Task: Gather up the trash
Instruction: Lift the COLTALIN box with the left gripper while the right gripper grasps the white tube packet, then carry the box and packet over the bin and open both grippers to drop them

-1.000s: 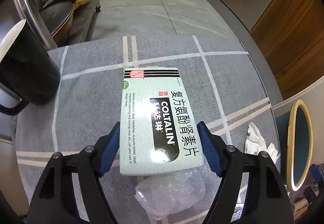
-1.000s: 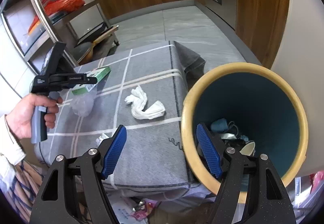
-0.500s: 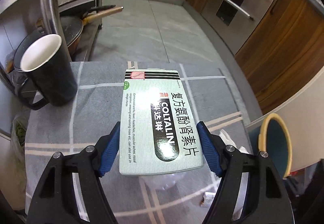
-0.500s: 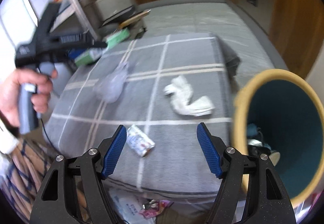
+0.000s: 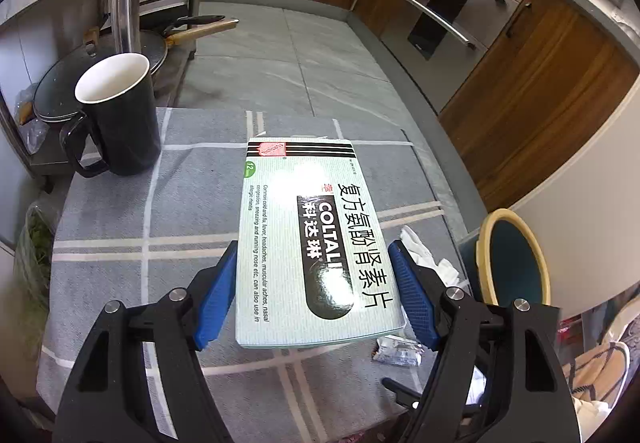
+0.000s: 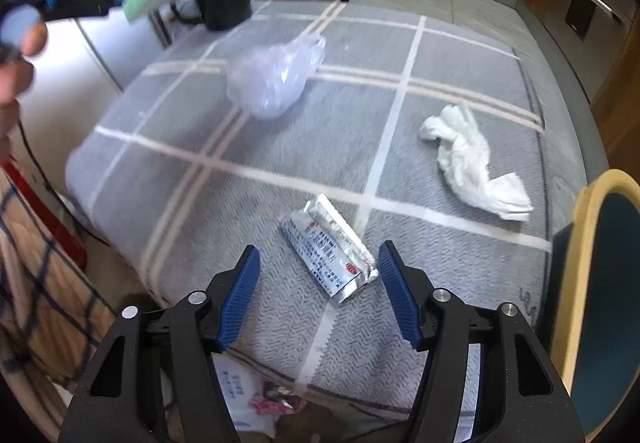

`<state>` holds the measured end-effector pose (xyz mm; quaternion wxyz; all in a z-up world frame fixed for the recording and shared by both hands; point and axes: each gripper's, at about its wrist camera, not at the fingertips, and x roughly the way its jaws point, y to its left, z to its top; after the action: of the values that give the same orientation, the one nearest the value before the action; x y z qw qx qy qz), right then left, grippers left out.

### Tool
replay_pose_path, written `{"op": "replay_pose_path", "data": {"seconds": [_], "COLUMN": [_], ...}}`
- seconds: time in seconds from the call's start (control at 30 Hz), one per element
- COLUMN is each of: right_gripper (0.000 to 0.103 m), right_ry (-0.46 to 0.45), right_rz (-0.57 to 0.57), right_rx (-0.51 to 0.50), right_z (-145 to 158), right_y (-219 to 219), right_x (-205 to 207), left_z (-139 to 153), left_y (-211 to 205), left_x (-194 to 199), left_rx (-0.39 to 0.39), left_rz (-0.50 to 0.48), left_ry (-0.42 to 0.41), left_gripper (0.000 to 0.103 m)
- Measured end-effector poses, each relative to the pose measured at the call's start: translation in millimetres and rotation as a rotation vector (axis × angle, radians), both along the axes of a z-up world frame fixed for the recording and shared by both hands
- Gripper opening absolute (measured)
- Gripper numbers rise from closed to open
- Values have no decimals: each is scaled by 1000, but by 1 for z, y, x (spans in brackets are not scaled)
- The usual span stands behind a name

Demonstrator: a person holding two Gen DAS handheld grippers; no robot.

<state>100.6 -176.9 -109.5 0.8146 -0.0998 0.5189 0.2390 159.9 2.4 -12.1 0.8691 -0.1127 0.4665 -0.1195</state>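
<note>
1. The right gripper point(image 6: 318, 293) has swung from the bin point(image 6: 600, 283) to over the foil sachet point(image 6: 330, 247), its jaws just closing but not yet touching it.
2. The left gripper point(image 5: 314, 293) holds the medicine box point(image 5: 308, 243) raised above the table; carry it to the bin.
3. Lower the right straight down — straddle the sachet's narrow width; pinch firmly.

The grey checked cloth point(image 6: 192, 179) has lots of bare room on its near left side. A silver foil packet point(image 6: 330, 247) lies near the front edge, right in front of the right gripper point(image 6: 318, 293), whose blue pads have just been closing with nothing between them. A crumpled clear plastic bag point(image 6: 274, 77) sits farther back. A scrunched white tissue point(image 6: 474, 163) lies to the right. The round yellow-rimmed blue bin point(image 6: 580, 267) blocks the right edge. A tall black mug point(image 5: 120, 115) stands at the far left corner. The green and white medicine box point(image 5: 308, 243) hangs high above the cloth.
</note>
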Motion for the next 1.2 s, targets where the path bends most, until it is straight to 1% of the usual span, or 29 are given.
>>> {"op": "replay_pose_path", "data": {"seconds": [0.03, 0.1, 0.13, 0.2, 0.23, 0.43, 0.5, 0.6, 0.67, 0.8, 0.93, 1.1, 1.2], "right_gripper": [58, 46, 40, 27, 26, 25, 25, 25, 25, 25, 25, 25, 25], "right_ry": [-19, -51, -47, -46, -46, -60, -75, -102, -114, -147, -175, -210, -231], "right_rz": [4, 19, 19, 12, 6, -9, -22, -56, -80, -151, -229, -349, -410], "right_rx": [-10, -42, -35, -33, -31, -14, 1, 29, 48, 95, 141, 195, 200], "right_z": [-1, 0, 0, 1, 1, 8, 13, 26, 32, 52, 68, 87, 93], "right_y": [1, 2, 1, -2, -5, -13, -16, -24, -30, -52, -77, -115, -132], "right_x": [-1, -3, -3, -1, -1, -3, -3, -3, -3, -5, -5, -11, -12], "left_z": [1, 2, 2, 1, 1, 2, 3, 7, 8, 13, 17, 20, 19], "left_y": [-2, -4, -5, -8, -9, -22, -25, -27, -27, -30, -41, -64, -81], "left_x": [-1, -1, -1, -1, 0, -2, -3, -5, -6, -6, -7, -12, -16], "left_rx": [4, 8, 8, 5, 4, 18, 23, 5, 7, -3, -5, -13, -12], "left_rz": [-6, -13, -16, -21, -24, -57, -67, -78, -80, -79, -99, -150, -195], "left_ry": [-6, -15, -18, -17, -17, -38, -50, -73, -85, -100, -115, -136, -145], "left_gripper": [72, 72, 72, 72, 72, 72, 72, 72, 72, 72, 72, 72, 72]}}
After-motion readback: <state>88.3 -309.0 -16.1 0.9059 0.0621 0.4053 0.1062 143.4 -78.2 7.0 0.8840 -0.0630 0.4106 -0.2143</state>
